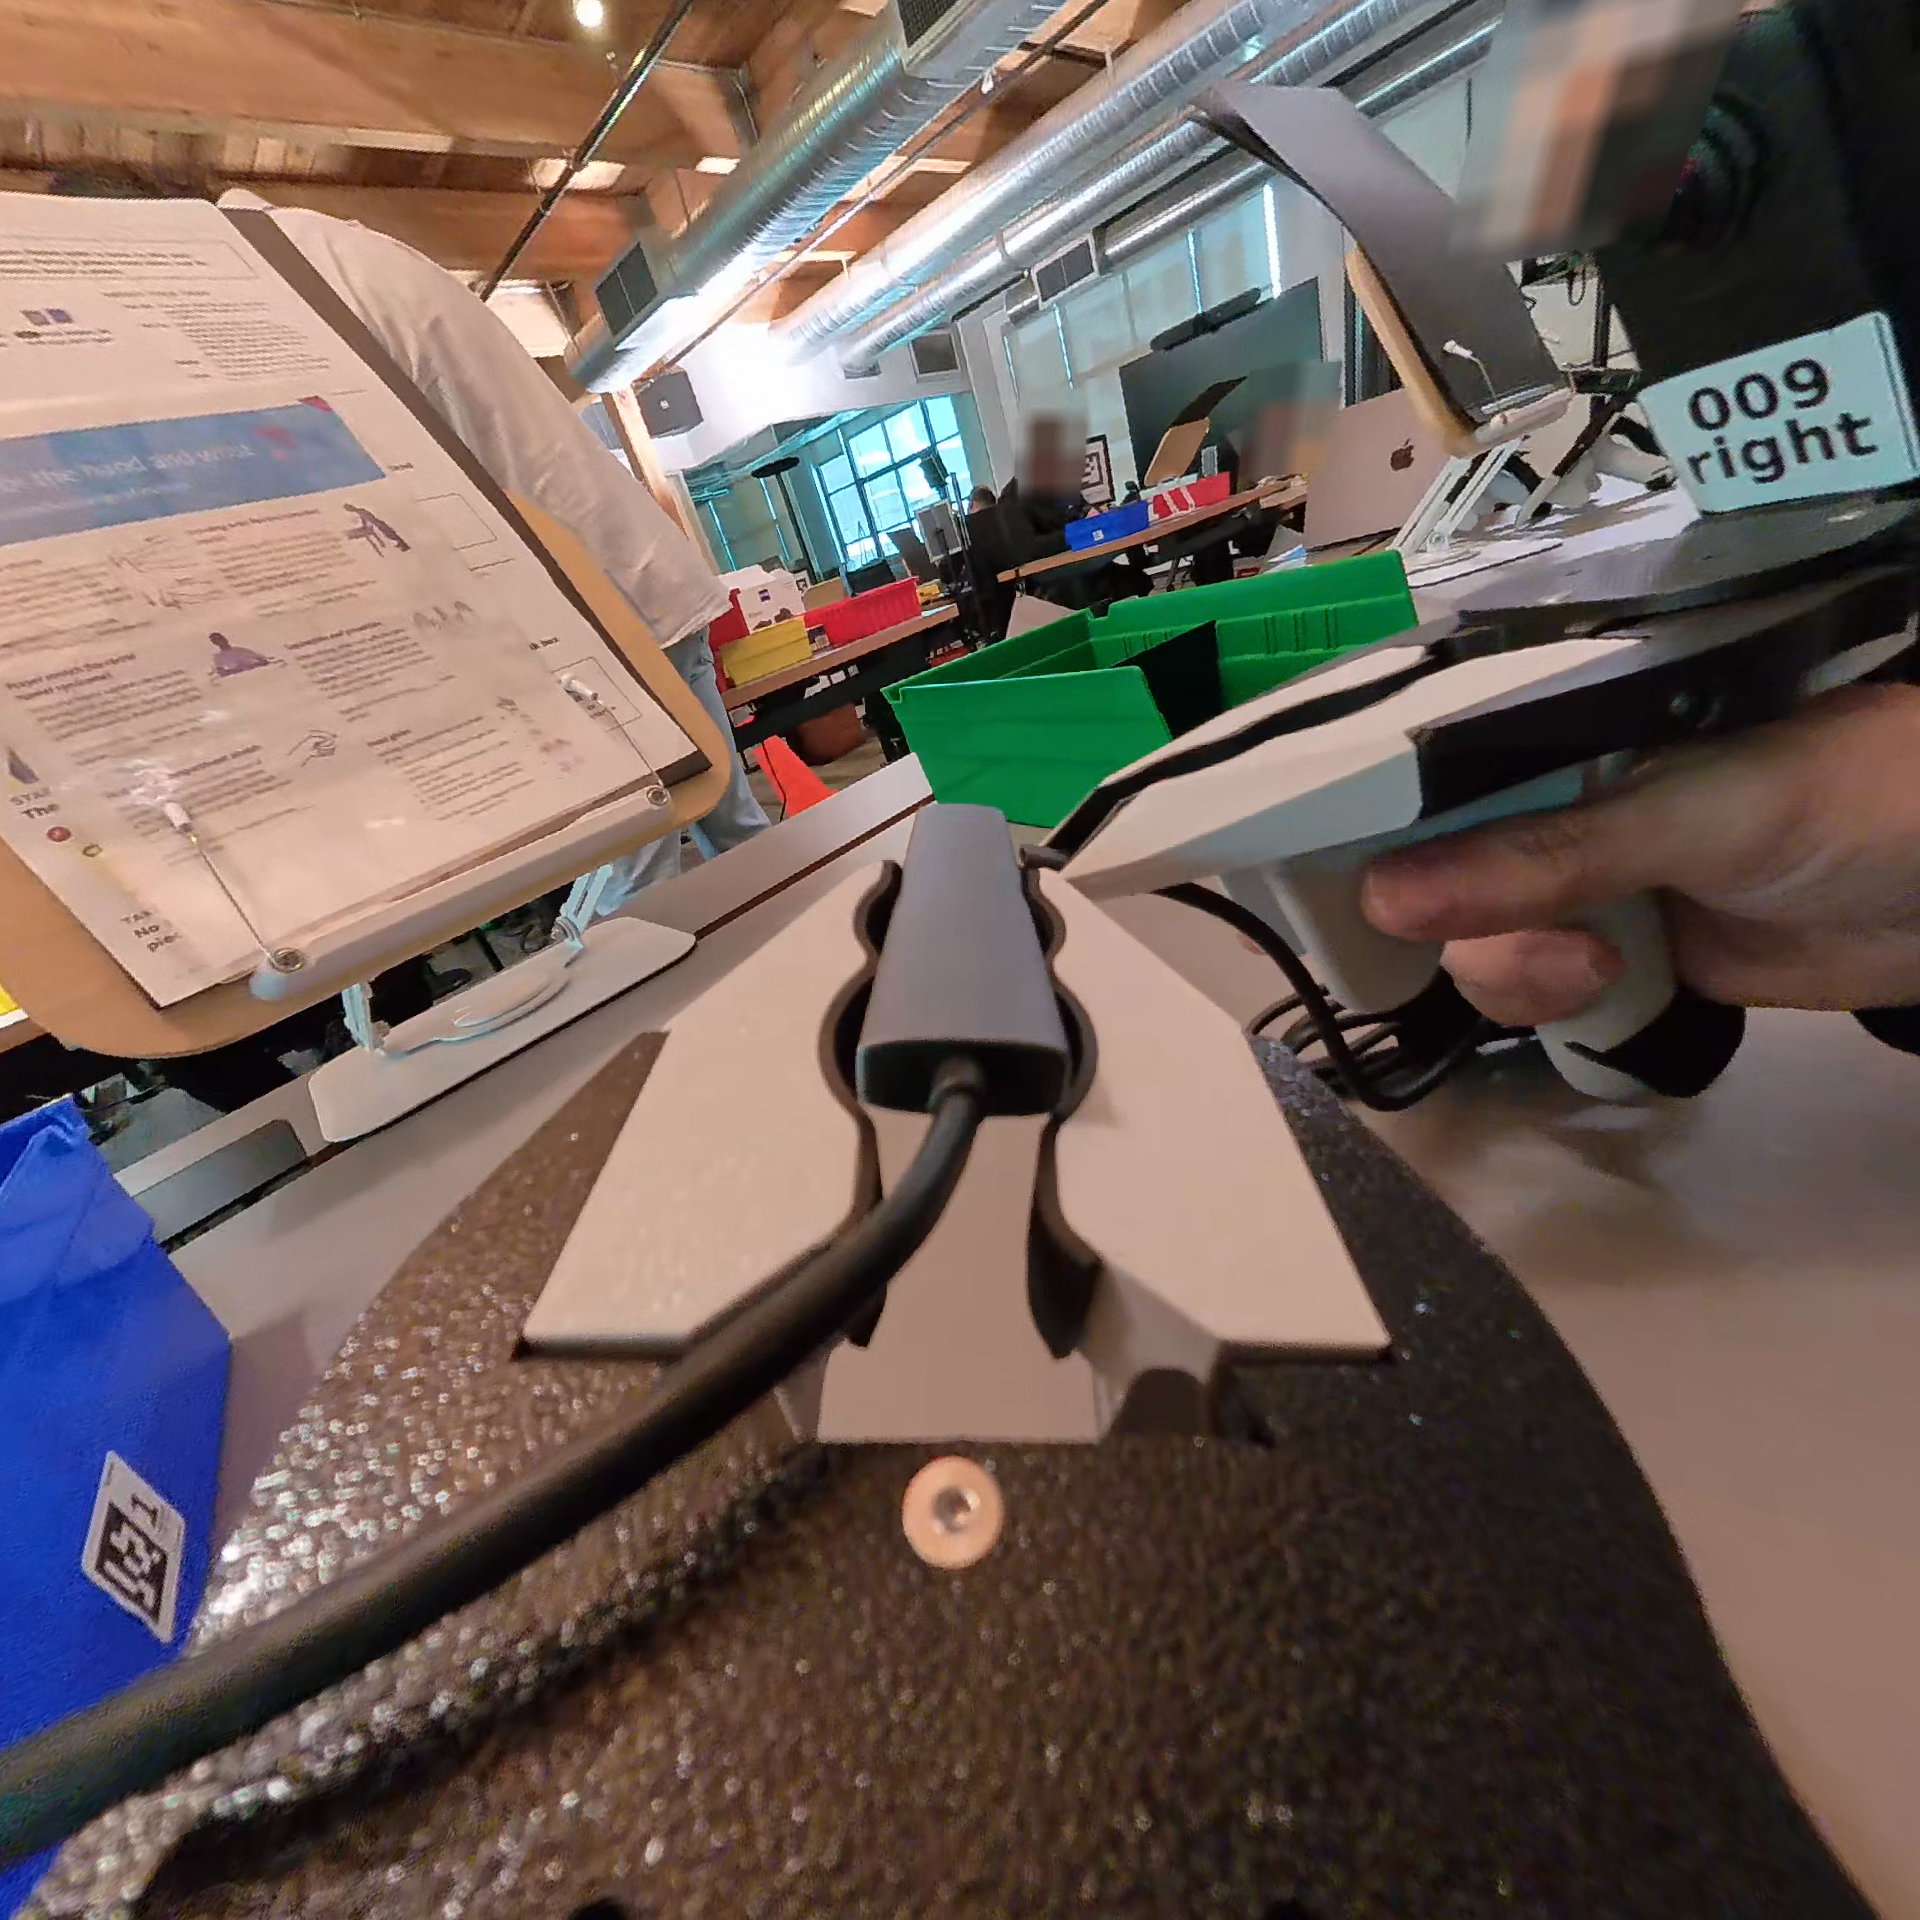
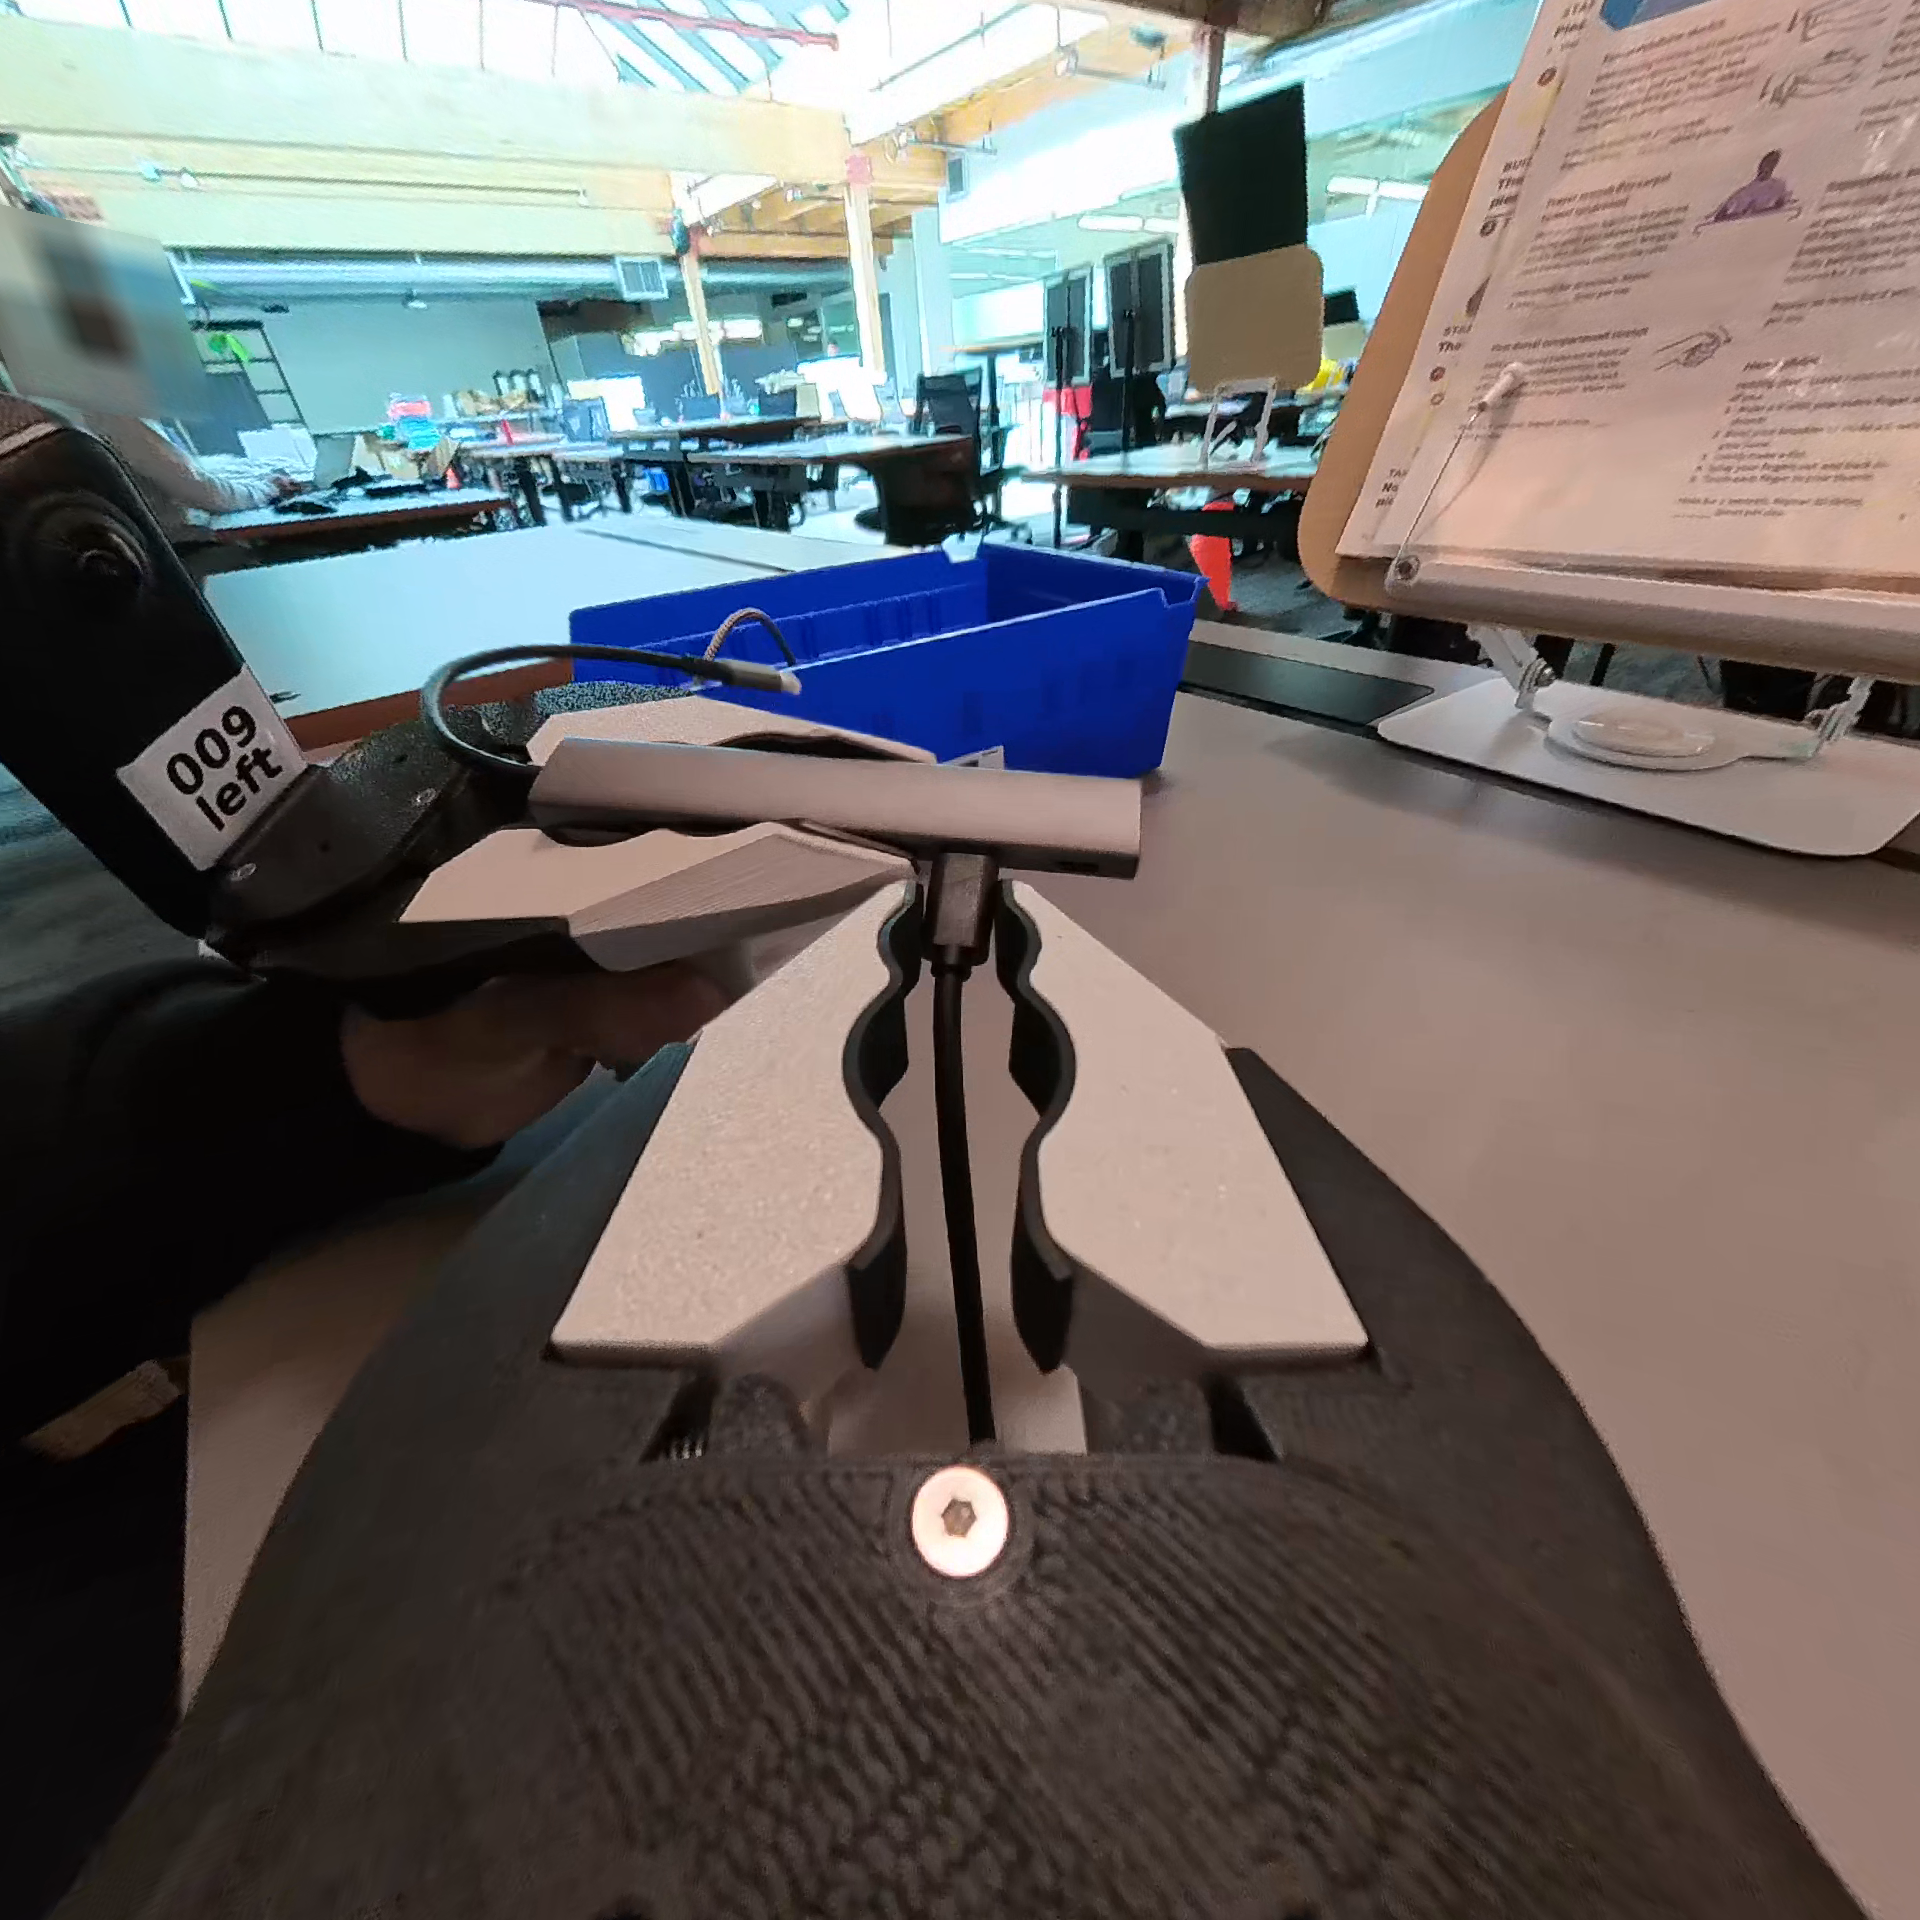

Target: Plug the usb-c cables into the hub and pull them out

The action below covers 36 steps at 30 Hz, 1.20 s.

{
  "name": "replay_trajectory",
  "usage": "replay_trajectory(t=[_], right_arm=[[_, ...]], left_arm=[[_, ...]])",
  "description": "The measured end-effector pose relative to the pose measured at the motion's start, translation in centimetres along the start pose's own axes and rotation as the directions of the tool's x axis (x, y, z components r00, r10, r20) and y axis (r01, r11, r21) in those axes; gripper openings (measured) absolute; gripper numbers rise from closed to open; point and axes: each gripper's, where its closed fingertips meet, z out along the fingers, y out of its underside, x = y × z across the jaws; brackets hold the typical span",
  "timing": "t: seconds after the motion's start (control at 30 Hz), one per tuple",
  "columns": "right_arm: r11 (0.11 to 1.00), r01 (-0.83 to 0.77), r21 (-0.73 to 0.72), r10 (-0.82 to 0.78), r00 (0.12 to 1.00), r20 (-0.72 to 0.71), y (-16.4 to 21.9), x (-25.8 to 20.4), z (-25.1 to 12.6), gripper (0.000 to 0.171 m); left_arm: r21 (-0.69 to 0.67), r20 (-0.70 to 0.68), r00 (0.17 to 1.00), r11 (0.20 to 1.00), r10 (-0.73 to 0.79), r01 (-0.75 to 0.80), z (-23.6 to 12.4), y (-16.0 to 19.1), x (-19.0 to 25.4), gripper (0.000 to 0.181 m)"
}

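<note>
Green bin (image 1: 1049, 717), blue bin (image 2: 935, 655), instruction sheet on stand (image 1: 281, 582), grey table (image 2: 1455, 987)

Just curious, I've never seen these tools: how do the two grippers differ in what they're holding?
The left gripper clamps the wide grey hub; the right gripper pinches a small black plug at the hub's side. So the left's jaws stand wider, the right's nearly closed. A cable runs back between the fingers of each, and each is hand-held.

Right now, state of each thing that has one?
hub: held off the table, clamped in the left hand-held gripper
USB-C plug: at the hub's side port, seating unclear, pinched by the right hand-held gripper
hub's own cable: free end unplugged, loose
blue bin: open
</note>
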Motion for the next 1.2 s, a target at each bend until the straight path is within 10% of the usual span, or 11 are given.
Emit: replay_trajectory(t=[0.27, 0.87, 1.2], right_arm=[[0.941, 0.124, -0.315, -0.119, 0.992, 0.034, 3.0, 1.0, -2.0, 0.011], [0.826, 0.437, -0.354, -0.563, 0.638, -0.526, -16.5, 20.6, -16.6, 0.010], [0.722, 0.316, -0.615, -0.619, 0.692, -0.371, -8.5, 28.3, -13.2, 0.011]], left_arm=[[-0.095, 0.350, 0.931, 0.993, 0.102, -0.073, -1.6, 0.1, -5.8, 0.021], [-0.058, 0.057, 0.998, 0.998, 0.035, -0.032, -0.1, 1.2, -1.3, 0.021], [-0.056, 0.041, 0.999, 0.998, 0.023, -0.021, -0.1, 1.3, -1.3, 0.021]])
